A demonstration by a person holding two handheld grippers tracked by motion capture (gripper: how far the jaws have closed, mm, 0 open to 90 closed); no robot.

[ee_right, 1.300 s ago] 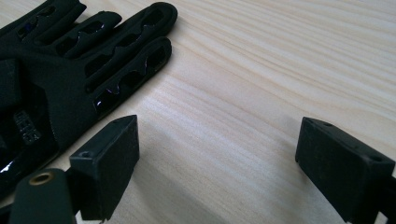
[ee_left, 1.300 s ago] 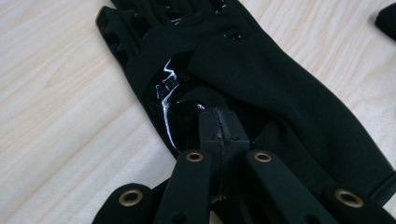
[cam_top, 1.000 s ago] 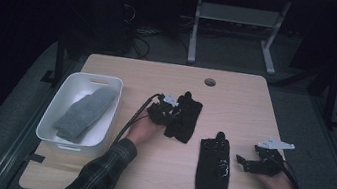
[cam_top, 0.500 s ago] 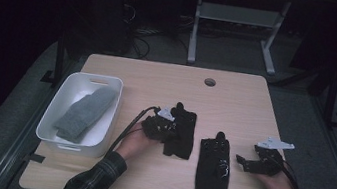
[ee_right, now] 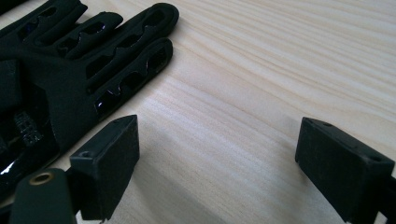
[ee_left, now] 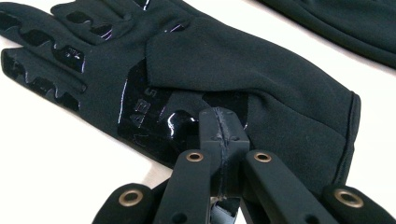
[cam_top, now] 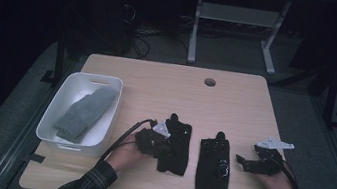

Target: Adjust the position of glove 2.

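Two black gloves lie side by side on the wooden table. My left gripper (cam_top: 163, 143) (ee_left: 219, 126) is shut on the left glove (cam_top: 177, 151) (ee_left: 261, 70), its closed jaws pinching the glossy palm patch near the folded thumb. The other glove (cam_top: 214, 166) (ee_right: 70, 70) (ee_left: 350, 23) lies flat to its right, fingers pointing away from the person. Just right of that glove, my right gripper (cam_top: 242, 161) (ee_right: 217, 140) rests low over the table, jaws wide open with only bare wood between them.
A white bin (cam_top: 71, 141) stands at the table's left side with a grey knitted item (cam_top: 85, 112) inside it. A round cable hole (cam_top: 210, 82) sits near the table's (cam_top: 158, 83) far edge. Desk legs and cables stand on the dark floor beyond.
My left gripper has pulled the left glove toward the person's side of the table, ending level with the other glove. The right gripper and its glove have stayed where they were.
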